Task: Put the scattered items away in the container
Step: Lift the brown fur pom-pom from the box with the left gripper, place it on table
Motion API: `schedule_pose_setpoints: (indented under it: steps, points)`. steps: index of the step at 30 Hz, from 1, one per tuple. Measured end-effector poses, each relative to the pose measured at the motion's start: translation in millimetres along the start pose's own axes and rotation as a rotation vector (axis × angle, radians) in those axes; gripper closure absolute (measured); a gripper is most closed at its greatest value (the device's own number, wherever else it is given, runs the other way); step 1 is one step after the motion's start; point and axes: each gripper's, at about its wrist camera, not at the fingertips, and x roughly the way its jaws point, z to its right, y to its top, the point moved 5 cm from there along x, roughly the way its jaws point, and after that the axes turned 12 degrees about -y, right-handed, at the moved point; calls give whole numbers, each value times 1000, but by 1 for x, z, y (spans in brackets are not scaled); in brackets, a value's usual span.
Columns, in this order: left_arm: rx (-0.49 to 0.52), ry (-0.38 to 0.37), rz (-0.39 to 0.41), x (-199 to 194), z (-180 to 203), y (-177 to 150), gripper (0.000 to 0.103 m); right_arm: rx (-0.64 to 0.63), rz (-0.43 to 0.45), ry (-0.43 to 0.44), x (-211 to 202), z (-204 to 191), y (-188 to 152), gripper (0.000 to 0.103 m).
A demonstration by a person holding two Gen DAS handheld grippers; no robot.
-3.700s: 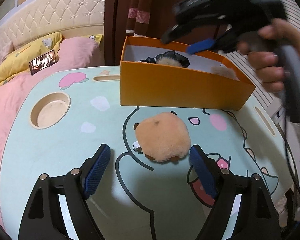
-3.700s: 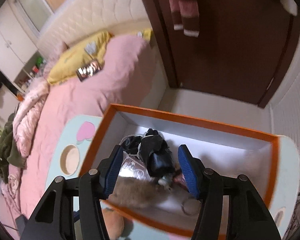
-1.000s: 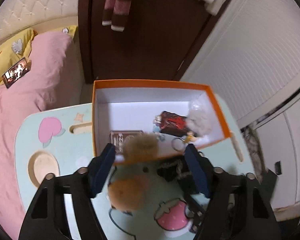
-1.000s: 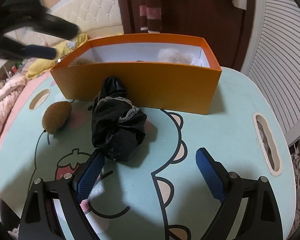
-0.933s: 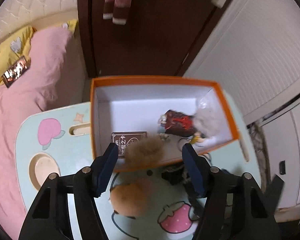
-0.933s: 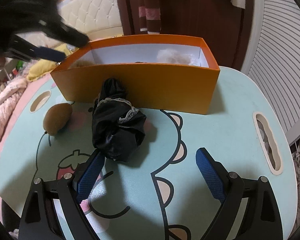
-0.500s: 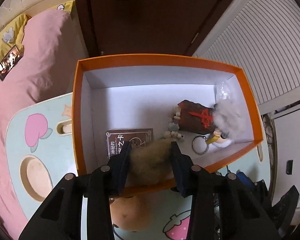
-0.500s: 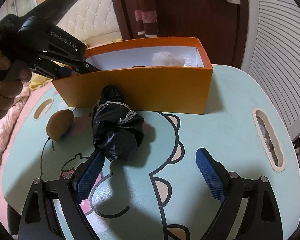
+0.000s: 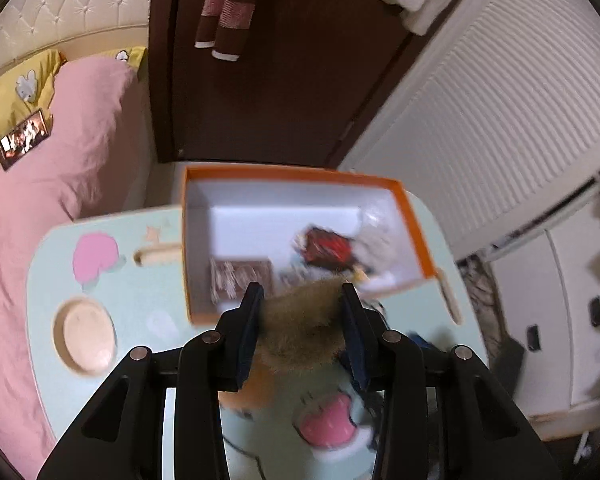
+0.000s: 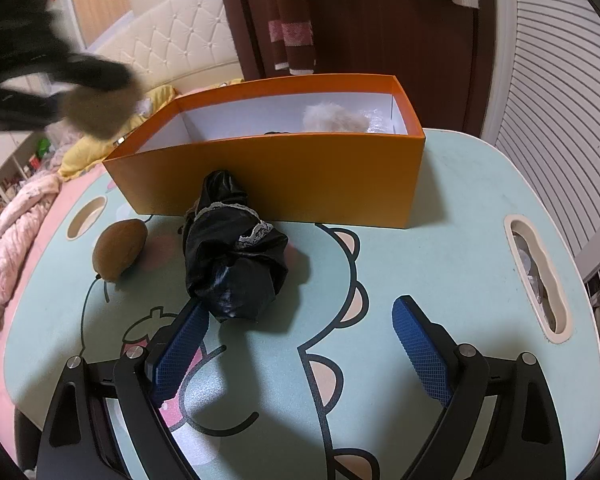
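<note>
Left wrist view: the left tool [image 9: 302, 316] is seen closed on a tan, fuzzy, rounded pom-pom [image 9: 300, 336], which is pressed between both pads and held in the air above the near edge of an orange rectangular cardboard box with a white interior [image 9: 414, 220]. This view is blurred. Inside the box are listed: a dark brown printed card [image 9: 240, 276] lying flat at the near left, a dark red and black pouch [image 9: 326, 246] towards the right, and a white fluffy item [image 9: 384, 240] against the right wall. Beneath the held pom-pom an orange-brown plush ball [image 9: 240, 396] is partly seen on the tabletop.

Right wrist view: the right tool [image 10: 300, 344] is held wide apart with nothing between its blue pads, low over the mint-green cartoon-printed tabletop [image 10: 440, 248]. Just beyond its left finger, a crumpled black glossy fabric bundle with lace trim [image 10: 232, 256] is recorded, resting on the tabletop and close against the box's near wall [image 10: 300, 172]. To the left of the bundle, apart from it, the plush ball [image 10: 118, 250] lies on the tabletop. At upper left the other tool [image 10: 82, 94] appears blurred, carrying the tan pom-pom [image 10: 96, 112] near the box's left end. The white fluffy item [image 10: 332, 118] shows above the rim.

Surroundings noted: a bed with pink cover [image 9: 40, 208], a dark brown door [image 9: 284, 64].
</note>
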Motion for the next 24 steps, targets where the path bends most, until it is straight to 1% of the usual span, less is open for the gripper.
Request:
schedule_pose_setpoints:
  steps: [2, 3, 4, 5, 7, 10, 11, 12, 14, 16, 18, 19, 21, 22, 23, 24]
  points:
    - [11, -44, -14, -2, 6, -21, 63, -1, -1, -2, 0, 0, -1, 9]
    - [21, -57, -34, 2, 7, -30, 63, -1, -1, -2, 0, 0, -1, 9]
    - [31, -57, -59, 7, 8, -41, 63, -1, -1, -1, -1, 1, -1, 9]
    - [39, -38, -73, 13, 9, -52, 63, -1, -2, -2, -1, 0, -1, 9]
    - [61, -4, -85, 24, 11, -69, 63, -1, -2, -2, -1, 0, -2, 9]
    - [88, 5, -98, 40, 12, -88, 63, 0, -1, -1, -1, 0, -2, 8]
    - [100, 13, -82, 44, 12, -91, 63, -1, -1, -1, -1, 0, -1, 8]
    - [108, 37, -53, 48, 10, -93, 63, -1, -2, -1, -1, 0, -2, 8]
    - [120, 75, -23, 54, 5, -98, 63, 4, -2, -8, -2, 1, -2, 8]
    - [126, 84, -7, 59, 2, -101, 62, 6, -3, -8, -2, 2, -2, 8]
    - [122, 57, 2, 63, 0, -104, 56, 5, -3, -10, -2, 2, -3, 8]
    - [119, 53, 13, 64, 0, -106, 51, 4, -3, -11, -2, 2, -3, 8]
    - [126, 38, 57, 57, 1, -107, 46, 3, -3, -12, -3, 2, -3, 8]
    - [131, 31, 75, 53, 2, -107, 39, 3, -3, -12, -3, 2, -3, 8]
    - [132, 26, 92, 47, 3, -108, 35, 3, -4, -15, -3, 2, -3, 8]
    - [131, 8, 107, 40, 3, -109, 34, 1, -6, -18, -1, 2, 0, 8]
